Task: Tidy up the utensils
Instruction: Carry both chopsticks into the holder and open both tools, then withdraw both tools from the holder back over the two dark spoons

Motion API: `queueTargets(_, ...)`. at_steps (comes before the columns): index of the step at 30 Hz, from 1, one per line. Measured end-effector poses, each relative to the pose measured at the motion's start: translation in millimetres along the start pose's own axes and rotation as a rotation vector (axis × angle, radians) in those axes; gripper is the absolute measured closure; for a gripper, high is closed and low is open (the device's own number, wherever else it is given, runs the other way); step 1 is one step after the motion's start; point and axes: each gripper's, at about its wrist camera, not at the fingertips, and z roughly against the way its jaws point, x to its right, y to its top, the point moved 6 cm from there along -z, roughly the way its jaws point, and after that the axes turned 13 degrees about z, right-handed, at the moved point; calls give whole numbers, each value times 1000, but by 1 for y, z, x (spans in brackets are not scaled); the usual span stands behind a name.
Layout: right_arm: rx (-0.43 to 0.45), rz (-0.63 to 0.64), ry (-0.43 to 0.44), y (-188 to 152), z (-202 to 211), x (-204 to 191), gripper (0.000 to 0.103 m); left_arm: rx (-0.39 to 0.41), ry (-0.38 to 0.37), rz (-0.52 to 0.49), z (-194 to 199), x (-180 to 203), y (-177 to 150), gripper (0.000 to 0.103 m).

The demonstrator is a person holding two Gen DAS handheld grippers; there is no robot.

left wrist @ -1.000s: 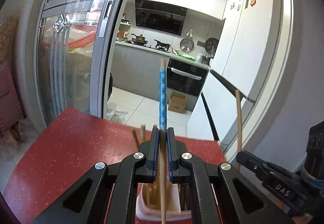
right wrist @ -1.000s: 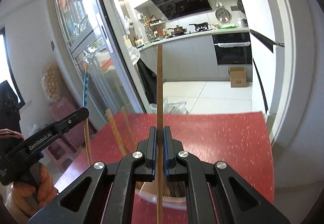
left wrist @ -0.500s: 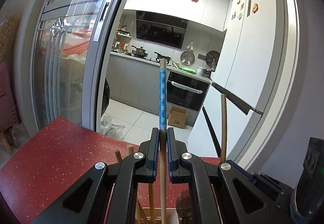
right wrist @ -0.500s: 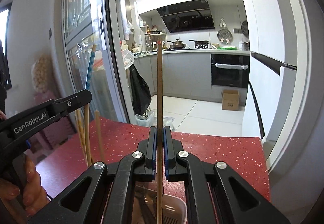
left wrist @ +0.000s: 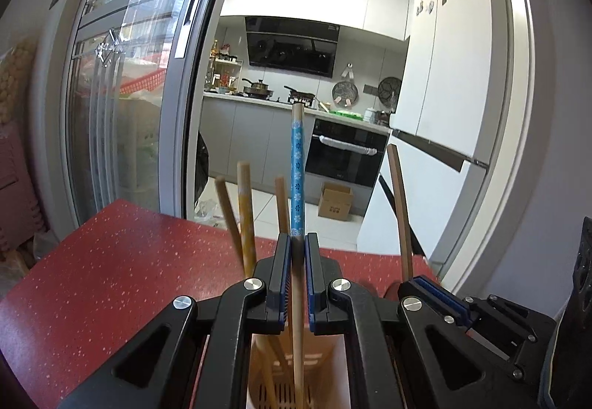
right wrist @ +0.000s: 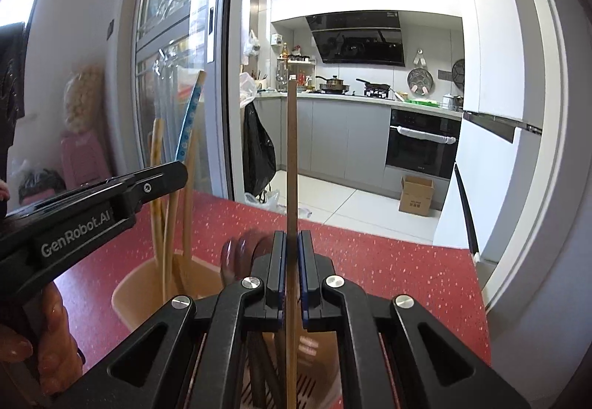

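The left hand-held gripper (left wrist: 298,242) is clamped on a blue-patterned chopstick (left wrist: 297,165) standing upright over the beige utensil holder (right wrist: 148,283) on the red tabletop (left wrist: 122,261); the right hand-held gripper (right wrist: 291,242) pinches a plain brown chopstick (right wrist: 292,150) above the same holder; other chopsticks (left wrist: 244,209) already inside crowd just beside.

Two matte-black handheld grippers, the left gripper (left wrist: 298,253) and the right gripper (right wrist: 291,250), share angular cut-out arms, silver screw heads and blue-edged finger pads. White "GenRobot.AI" lettering marks the left one's side, above a bare hand (right wrist: 40,346).
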Motion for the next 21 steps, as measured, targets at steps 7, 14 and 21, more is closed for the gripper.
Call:
queueTargets(7, -48, 6, 21, -13, 3, -6, 97, -16, 57, -52, 8, -6, -11, 67)
queueTargets(14, -101, 1, 61, -17, 4, -9, 95, -60, 87, -50, 21, -16, -18, 67)
queueTargets(21, -138, -50, 89, -20, 14, -6, 68, -121, 100, -39, 44, -24, -29, 67)
